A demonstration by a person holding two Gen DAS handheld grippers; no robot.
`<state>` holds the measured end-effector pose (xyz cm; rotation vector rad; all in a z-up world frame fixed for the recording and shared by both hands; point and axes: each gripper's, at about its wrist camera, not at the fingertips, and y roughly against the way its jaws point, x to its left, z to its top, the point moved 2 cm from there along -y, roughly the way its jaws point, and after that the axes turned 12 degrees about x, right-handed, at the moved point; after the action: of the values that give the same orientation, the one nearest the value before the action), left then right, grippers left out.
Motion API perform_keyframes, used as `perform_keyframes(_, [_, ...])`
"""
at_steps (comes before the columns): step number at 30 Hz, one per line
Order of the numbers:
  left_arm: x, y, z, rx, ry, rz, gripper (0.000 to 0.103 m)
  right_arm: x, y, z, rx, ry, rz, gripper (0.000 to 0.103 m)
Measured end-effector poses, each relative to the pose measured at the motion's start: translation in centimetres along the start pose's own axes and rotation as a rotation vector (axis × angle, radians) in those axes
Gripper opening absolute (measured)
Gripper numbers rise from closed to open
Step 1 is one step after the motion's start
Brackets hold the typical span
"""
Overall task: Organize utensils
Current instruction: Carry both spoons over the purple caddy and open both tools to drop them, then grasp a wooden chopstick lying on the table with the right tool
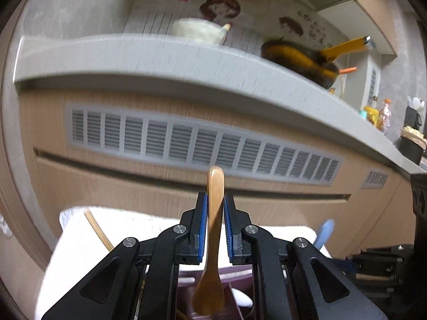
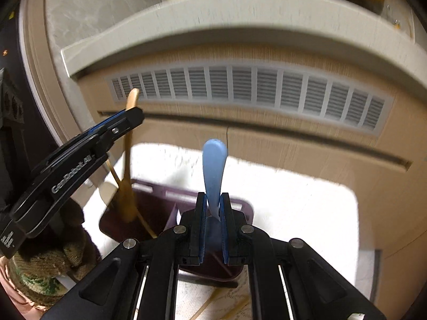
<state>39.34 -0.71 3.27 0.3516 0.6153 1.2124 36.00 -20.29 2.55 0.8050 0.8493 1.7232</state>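
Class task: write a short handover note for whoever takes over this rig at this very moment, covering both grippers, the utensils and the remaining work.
Left gripper: shut on the wooden spoon, handle end forward, bowl hanging toward the purple holder.
Right gripper: shut on the blue spoon by its handle, above the same holder.
The holder stands on a white cloth below the counter; loose chopsticks lie on the cloth.
Done: both spoons picked up.
Left: lower each spoon into the holder, release, then collect the chopsticks.
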Motion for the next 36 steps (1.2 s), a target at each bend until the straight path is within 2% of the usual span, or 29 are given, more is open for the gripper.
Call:
perform_keyframes(3, [0.0, -0.8, -0.8, 0.042, 0.008, 0.007, 0.017, 0.0, -1.4, -1.2, 0.050, 0.008, 0.010, 0.014])
perform_keyframes(5, [-0.2, -0.7, -1.4, 0.056, 0.002, 0.011, 0.018, 0.0, -1.7, -2.1, 0.068, 0.010, 0.014, 0.030])
perform_keyframes(7, [-0.6, 0.1, -2.1, 0.064, -0.015, 0.018, 0.019, -0.2, -1.3, -3.2, 0.055, 0.006, -0.008, 0.039])
perform_keyframes(11, [-1.5, 1.9, -3.4, 0.085, -0.053, 0.013, 0.023, -0.8, 0.0, -5.4, 0.034, 0.010, -0.046, 0.049])
perform_keyframes(12, [-1.7, 2.3, -3.7, 0.093, -0.059, 0.009, 0.028, -0.9, 0.3, -5.9, 0.031, 0.008, -0.057, 0.052])
perform_keyframes(15, [-2.0, 3.4, -4.8, 0.113, -0.082, 0.008, 0.036, -1.2, 1.3, -7.8, 0.019, 0.004, -0.113, 0.072])
perform_keyframes(17, [-2.1, 4.0, -5.7, 0.125, -0.102, 0.023, 0.037, -1.4, 1.7, -9.2, 0.010, 0.001, -0.156, 0.094])
perform_keyframes(19, [-1.9, 4.6, -6.8, 0.146, -0.107, 0.028, 0.045, -1.5, 1.8, -11.1, 0.011, 0.004, -0.191, 0.098])
perform_keyframes(24, [0.0, 6.3, -10.1, 0.209, -0.084, 0.042, 0.055, -0.6, -0.2, -13.7, 0.089, 0.031, -0.272, 0.098])
perform_keyframes(27, [2.5, 7.8, -12.9, 0.249, -0.009, 0.087, 0.067, -0.5, -1.6, -14.9, 0.129, 0.011, -0.256, 0.098])
perform_keyframes(28, [3.4, 8.2, -14.1, 0.268, 0.022, 0.100, 0.067, -0.7, -2.0, -15.4, 0.146, -0.012, -0.231, 0.093])
perform_keyframes(31, [6.0, 9.5, -17.4, 0.323, 0.106, 0.112, 0.067, -1.3, -3.5, -15.7, 0.198, -0.058, -0.161, 0.062])
perform_keyframes(32, [6.7, 9.9, -18.3, 0.338, 0.130, 0.112, 0.067, -1.3, -4.1, -15.9, 0.224, -0.073, -0.143, 0.056])
perform_keyframes(34, [7.9, 10.9, -20.1, 0.365, 0.165, 0.113, 0.067, -1.4, -5.1, -16.1, 0.250, -0.095, -0.138, 0.054])
perform_keyframes(36, [8.3, 11.6, -21.2, 0.382, 0.174, 0.117, 0.067, -1.5, -6.0, -16.3, 0.255, -0.116, -0.173, 0.052])
